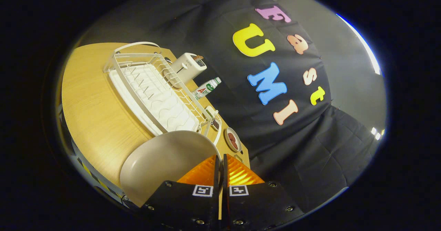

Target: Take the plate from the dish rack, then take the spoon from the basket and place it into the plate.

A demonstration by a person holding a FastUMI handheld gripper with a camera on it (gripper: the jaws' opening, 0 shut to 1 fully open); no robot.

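Hand-held gripper (220, 162) has its orange fingers (201, 174) pinched nearly together on the rim of the plate (162, 162), with only a thin slit between them. The plate edge runs into that slit, so it reads as gripping the plate.

Plate is beige and round, held clear of the dish rack (151, 90) with its hollow face showing. It sits just ahead of the fingers and overlaps the rack's near end in the view. Whether it touches the counter (93, 114) I cannot tell.

Dish rack is white wire on a white drain tray, lying along the wooden counter, its slots bare.

Beyond the rack: a white toaster (187, 65) with something brown sticking out of the top, and a plastic bottle (206, 87) with a green label beside it.

Along the rack's far side, near the counter edge, is a small white dish (233, 139) with reddish-brown contents, plus a smaller container (215, 123) between it and the rack end. The basket and spoon can't be picked out at this size.
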